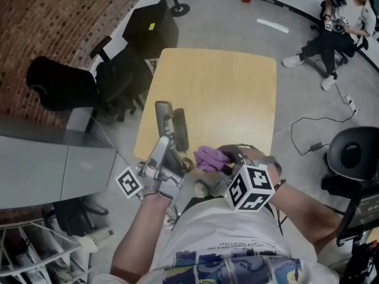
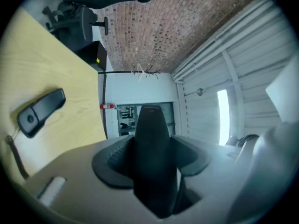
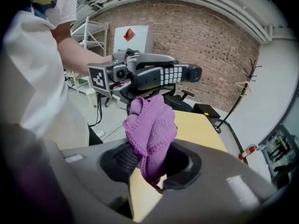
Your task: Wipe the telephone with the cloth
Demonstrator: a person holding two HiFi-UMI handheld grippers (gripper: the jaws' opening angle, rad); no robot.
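Note:
A dark telephone handset with white keys is held lengthwise in my left gripper, which is shut on it above the table's near edge. In the left gripper view the handset fills the gap between the jaws. A second dark phone part with a cord lies on the light wooden table; it also shows beside the handset as a dark phone part. My right gripper is shut on a bunched purple cloth. The cloth sits just under the handset; contact cannot be told.
Black office chairs and a black box stand left of the table. A person sits at the far right, with cables on the floor and another chair. A wire shelf is at the lower left.

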